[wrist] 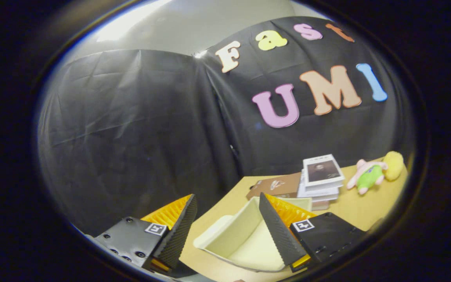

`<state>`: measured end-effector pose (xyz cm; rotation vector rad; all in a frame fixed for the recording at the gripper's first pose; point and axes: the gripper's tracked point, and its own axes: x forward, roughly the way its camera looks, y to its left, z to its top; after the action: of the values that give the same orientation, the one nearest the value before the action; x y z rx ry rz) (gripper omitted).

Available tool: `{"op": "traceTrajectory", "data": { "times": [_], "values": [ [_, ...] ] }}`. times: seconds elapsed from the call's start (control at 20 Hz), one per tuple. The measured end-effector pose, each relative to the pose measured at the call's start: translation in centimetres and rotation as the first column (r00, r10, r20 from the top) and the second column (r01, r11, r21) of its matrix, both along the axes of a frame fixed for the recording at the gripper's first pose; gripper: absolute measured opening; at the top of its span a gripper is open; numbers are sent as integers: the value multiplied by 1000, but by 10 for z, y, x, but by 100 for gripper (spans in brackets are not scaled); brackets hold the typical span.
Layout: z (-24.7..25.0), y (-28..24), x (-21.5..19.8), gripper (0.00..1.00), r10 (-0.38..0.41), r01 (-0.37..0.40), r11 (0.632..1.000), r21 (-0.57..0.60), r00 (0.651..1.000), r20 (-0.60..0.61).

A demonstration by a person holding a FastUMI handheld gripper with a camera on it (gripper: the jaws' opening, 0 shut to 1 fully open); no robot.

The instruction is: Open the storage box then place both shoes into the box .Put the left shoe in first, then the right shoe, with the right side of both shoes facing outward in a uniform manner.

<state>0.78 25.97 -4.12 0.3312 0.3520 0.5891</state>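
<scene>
- Ribbed pads line the two fingers (pixel 188 231) of the claw (pixel 225 225), which stand wide apart with nothing between them but air; it grips nothing.
- Just ahead of the claw, seen through the gap and partly behind the right finger, sits the cream storage box (pixel 229 239) on the tan table (pixel 358 207). Its top looks open and its inside looks bare, though I cannot tell where a lid went.
- Beyond the box lies a brown flat item (pixel 276 184), perhaps a folder or card, with a stack of books (pixel 321 180) at its right.
- Farther right of the books lies a pink and green plush toy (pixel 370 174), touching something yellow and soft that I cannot name.
- Judged from this, the opening step seems done and the box waits for the left shoe.
- Next move, as I read it: swing the tilted claw round to find the left shoe, take it by a firm part, and set it in the box right side outward.
</scene>
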Motion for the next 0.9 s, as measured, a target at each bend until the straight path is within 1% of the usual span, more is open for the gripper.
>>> {"op": "traceTrajectory", "data": {
  "times": [0.15,0.3,0.45,0.7,0.8,0.9],
  "values": [
    [-10,-62,8,100,-91,97,990,-105,994,64],
    [-34,-117,12,100,-157,172,961,-216,984,84],
    [-74,-166,6,100,-202,208,926,-314,978,55],
    [-148,-226,-6,100,-241,204,890,-407,970,-42],
    [-180,-240,-11,100,-245,186,878,-441,966,-81],
    [-213,-247,-19,100,-242,152,875,-460,960,-141]
  ]
}}
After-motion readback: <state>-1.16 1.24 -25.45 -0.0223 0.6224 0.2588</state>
